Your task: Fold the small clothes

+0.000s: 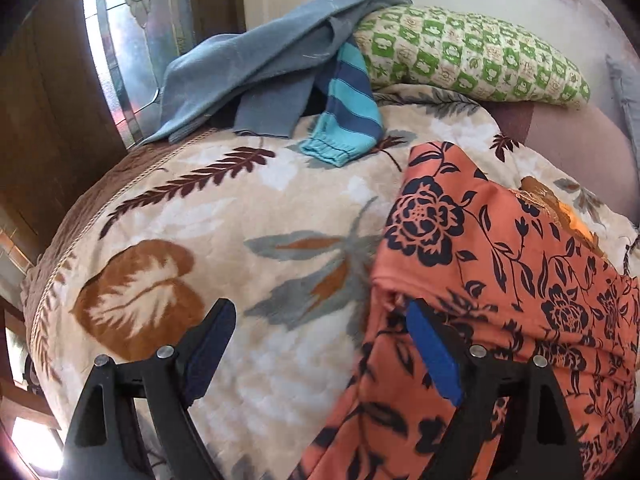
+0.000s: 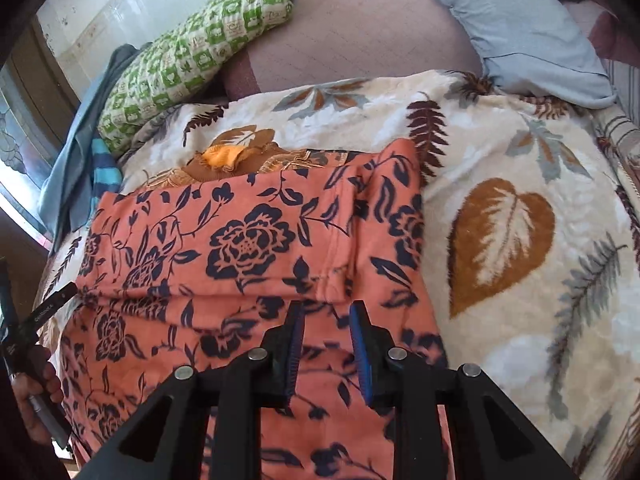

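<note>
An orange garment with dark navy flowers (image 1: 500, 264) lies on a cream leaf-print blanket (image 1: 248, 216), its top part folded down over the rest. It fills the middle of the right wrist view (image 2: 240, 240). My left gripper (image 1: 320, 316) is open wide at the garment's left edge, its right finger over the cloth and its left finger over the blanket. My right gripper (image 2: 326, 312) hovers just above the garment's lower half with its jaws a narrow gap apart and nothing between them. A brown and orange cloth (image 2: 228, 160) peeks out behind the garment.
A pile of grey-blue clothes (image 1: 256, 64) with a blue striped sleeve (image 1: 348, 116) lies at the far left of the bed. A green checked pillow (image 1: 472, 52) and a light blue pillow (image 2: 512, 28) lie by the wall. The left hand with its gripper handle (image 2: 36, 360) shows at the bed edge.
</note>
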`<state>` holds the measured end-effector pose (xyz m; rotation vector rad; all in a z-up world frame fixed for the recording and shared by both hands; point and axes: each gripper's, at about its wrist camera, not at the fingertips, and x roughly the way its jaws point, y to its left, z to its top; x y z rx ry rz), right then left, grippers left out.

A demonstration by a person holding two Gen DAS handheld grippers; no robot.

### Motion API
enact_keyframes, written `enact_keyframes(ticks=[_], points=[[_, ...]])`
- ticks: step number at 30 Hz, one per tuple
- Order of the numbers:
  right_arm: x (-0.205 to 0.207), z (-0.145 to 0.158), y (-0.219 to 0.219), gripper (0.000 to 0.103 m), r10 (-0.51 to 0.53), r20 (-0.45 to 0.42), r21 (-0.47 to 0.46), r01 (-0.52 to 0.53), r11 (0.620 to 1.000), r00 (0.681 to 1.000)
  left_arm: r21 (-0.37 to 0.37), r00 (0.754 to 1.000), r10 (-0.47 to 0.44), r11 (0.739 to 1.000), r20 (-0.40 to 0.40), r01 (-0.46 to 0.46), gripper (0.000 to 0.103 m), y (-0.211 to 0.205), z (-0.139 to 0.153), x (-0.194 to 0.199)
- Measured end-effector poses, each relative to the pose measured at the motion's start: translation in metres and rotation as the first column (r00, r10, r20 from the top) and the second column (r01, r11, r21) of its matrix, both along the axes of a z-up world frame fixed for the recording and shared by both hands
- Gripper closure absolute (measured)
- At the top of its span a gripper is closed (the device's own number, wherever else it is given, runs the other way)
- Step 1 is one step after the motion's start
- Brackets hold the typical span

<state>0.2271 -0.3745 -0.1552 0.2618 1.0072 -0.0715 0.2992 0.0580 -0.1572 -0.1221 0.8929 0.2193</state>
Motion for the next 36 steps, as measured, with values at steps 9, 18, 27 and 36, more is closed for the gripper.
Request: enact_keyframes(ticks=[9,18,27,36], points=[[-0.134,0.013,-0.045,0.029,-0.007,0.028,0.122,0.003,0.993,1.0,-0.009,0.999,-0.026,1.0,-0.028,0.026,0.015,0.064,0.029,-0.131],[-0.19,-0.023,-0.037,0.029,0.047,-0.057,0.249,-0.031,0.968,0.997,-0.077,0.98,-0.145,0.988,-0.136,0.135,0.015,0.073,0.012,-0.186],[-0.213,-0.042,-0.033,0.029,0.087,-0.09,0.284,-0.058,0.957,0.992,-0.289,0.959,-0.153,0.954,-0.237,0.081,0.03,0.076,-0.041,-0.197],[-0.218,-0.062,-0.03,0.029,0.108,-0.12,0.339,-0.062,0.939,0.987,-0.308,0.949,-0.219,0.941,-0.228,0.143,0.061,0.062,-0.06,-0.202]])
